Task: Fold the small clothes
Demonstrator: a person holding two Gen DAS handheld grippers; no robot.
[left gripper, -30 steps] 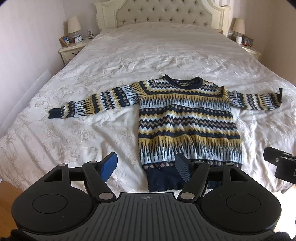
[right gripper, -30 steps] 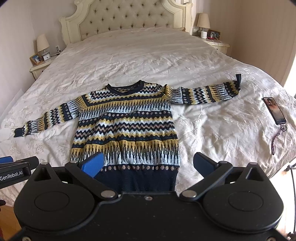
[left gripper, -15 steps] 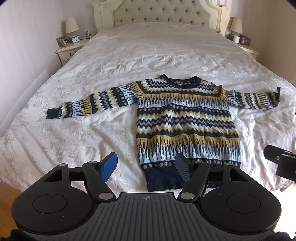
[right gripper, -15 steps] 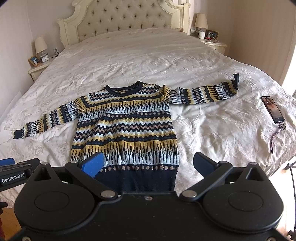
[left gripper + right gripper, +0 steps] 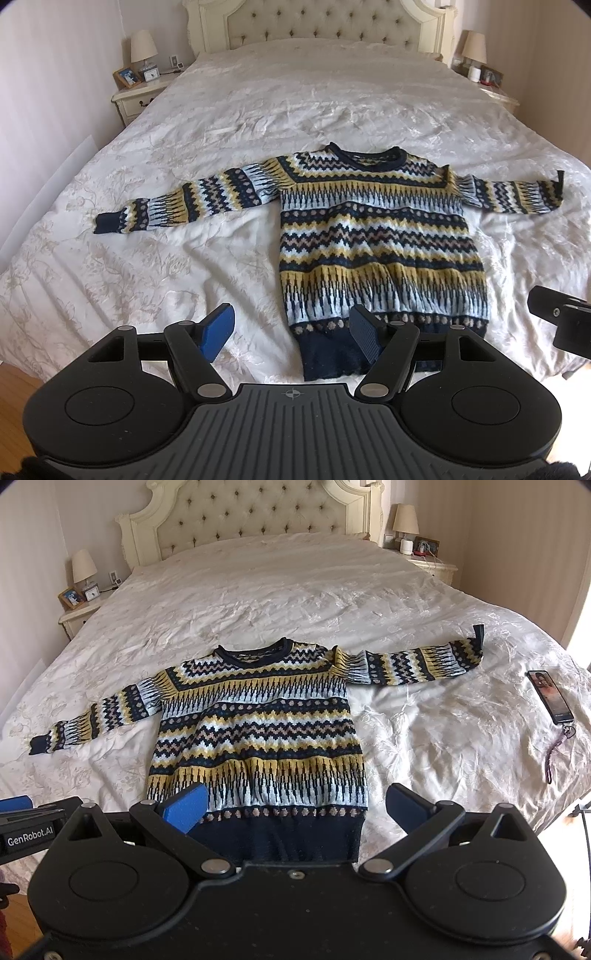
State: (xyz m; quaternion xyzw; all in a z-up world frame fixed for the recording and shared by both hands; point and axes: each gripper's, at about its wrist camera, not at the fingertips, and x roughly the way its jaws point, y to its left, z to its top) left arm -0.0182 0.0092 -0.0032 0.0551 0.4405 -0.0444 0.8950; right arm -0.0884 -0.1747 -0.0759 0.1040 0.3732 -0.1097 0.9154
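Observation:
A small patterned sweater (image 5: 376, 236) (image 5: 258, 723) in navy, yellow and pale blue lies flat on the bed, face up, both sleeves spread out sideways and its navy hem toward me. My left gripper (image 5: 291, 334) hovers open above the hem's left corner, nothing between its blue pads. My right gripper (image 5: 295, 806) hangs open over the hem's right half, also holding nothing. The tip of the right gripper (image 5: 554, 314) shows at the right edge of the left wrist view.
The bed (image 5: 147, 258) has a wrinkled cream bedspread and a tufted headboard (image 5: 258, 513). A phone (image 5: 548, 696) with a wrist strap lies on the bed's right side. Nightstands with lamps (image 5: 142, 46) (image 5: 404, 518) flank the bed. Wood floor (image 5: 14, 380) shows at lower left.
Both views have shifted slightly, so the sweater sits a little lower and nearer in the frames. Both grippers stay open and the sweater lies untouched.

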